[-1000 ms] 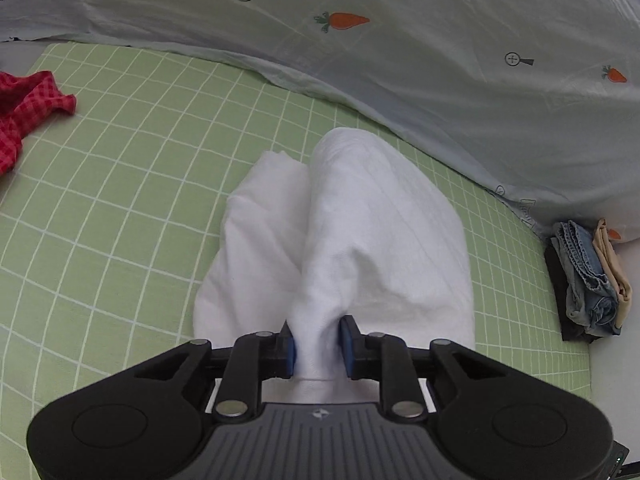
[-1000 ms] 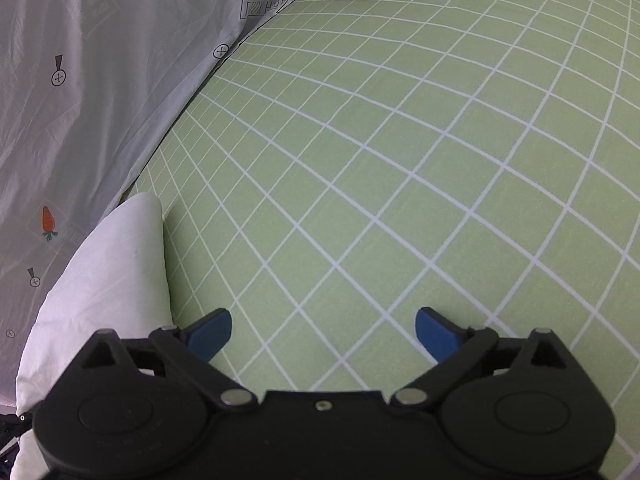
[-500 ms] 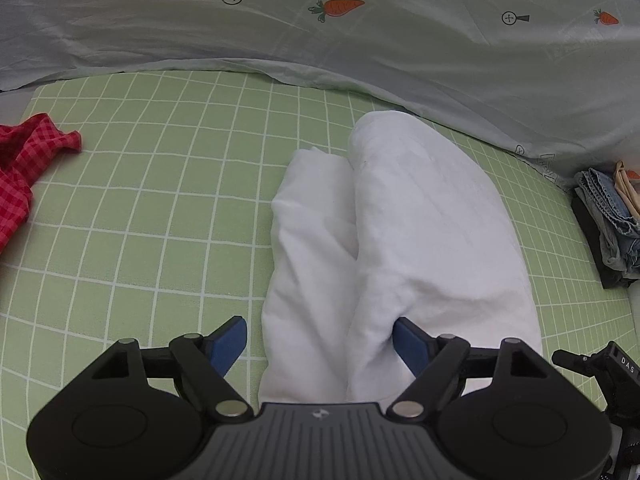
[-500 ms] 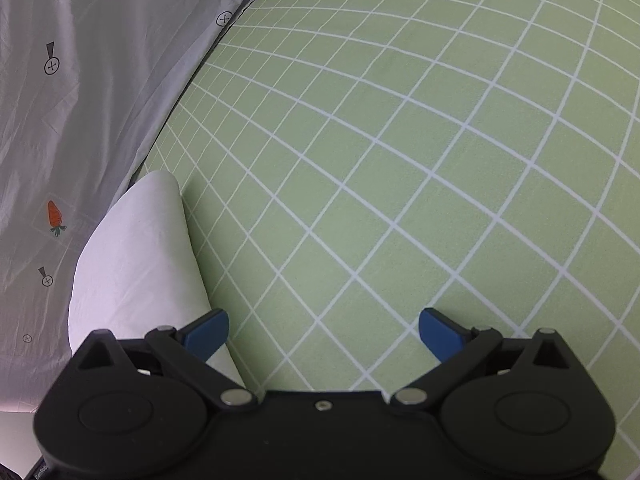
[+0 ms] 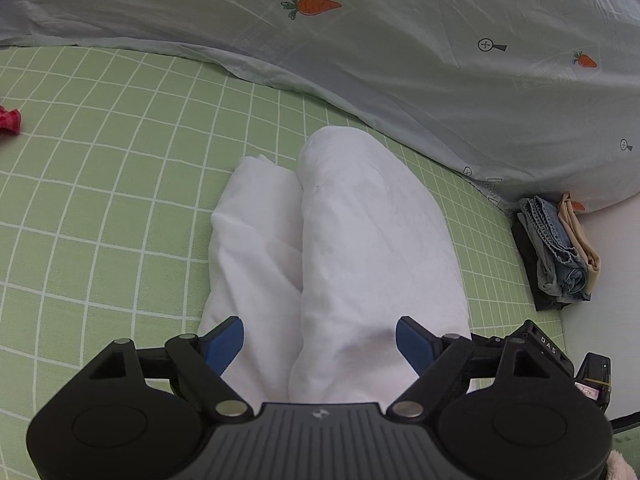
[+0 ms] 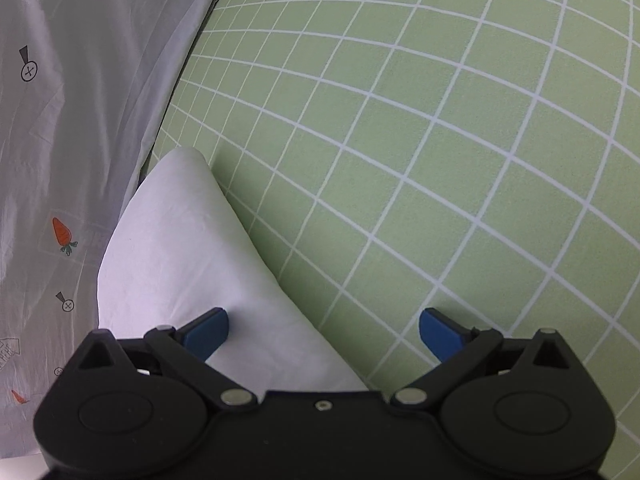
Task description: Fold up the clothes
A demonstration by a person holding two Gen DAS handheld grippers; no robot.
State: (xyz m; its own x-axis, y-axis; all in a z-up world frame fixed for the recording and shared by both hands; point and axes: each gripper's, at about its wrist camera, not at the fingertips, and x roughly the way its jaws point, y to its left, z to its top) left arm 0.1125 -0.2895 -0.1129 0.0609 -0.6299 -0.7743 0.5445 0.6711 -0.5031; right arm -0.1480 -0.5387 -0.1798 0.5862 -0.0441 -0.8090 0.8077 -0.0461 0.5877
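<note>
While the left gripper [image 5: 319,344] hangs low over the white garment [image 5: 352,248], its blue pads [image 5: 224,340] stand wide apart with the cloth's near end between them, neither pad pressing on it. The garment lies on the green checked sheet [image 5: 100,200] as two long folded lobes side by side, the right one higher and overlapping the left. Only the left view shows this double shape; it also shows part of the other gripper's black body at the lower right, a small stack of folded clothes [image 5: 560,248] at the sheet's right edge, and a scrap of red cloth [image 5: 10,120] far left. Beyond lies a pale quilt [image 5: 400,60] printed with carrots.

From the right view, the right gripper [image 6: 324,330] is likewise spread wide, gripping nothing: its left pad sits over the garment's [image 6: 180,248] edge, possibly touching it, though the angle leaves that unclear, and its right pad hangs over bare sheet [image 6: 440,140]. Here the garment reads as a single smooth wedge, its far tip just beside the quilt's [image 6: 80,100] hem. The stack and red cloth fall outside this view.
</note>
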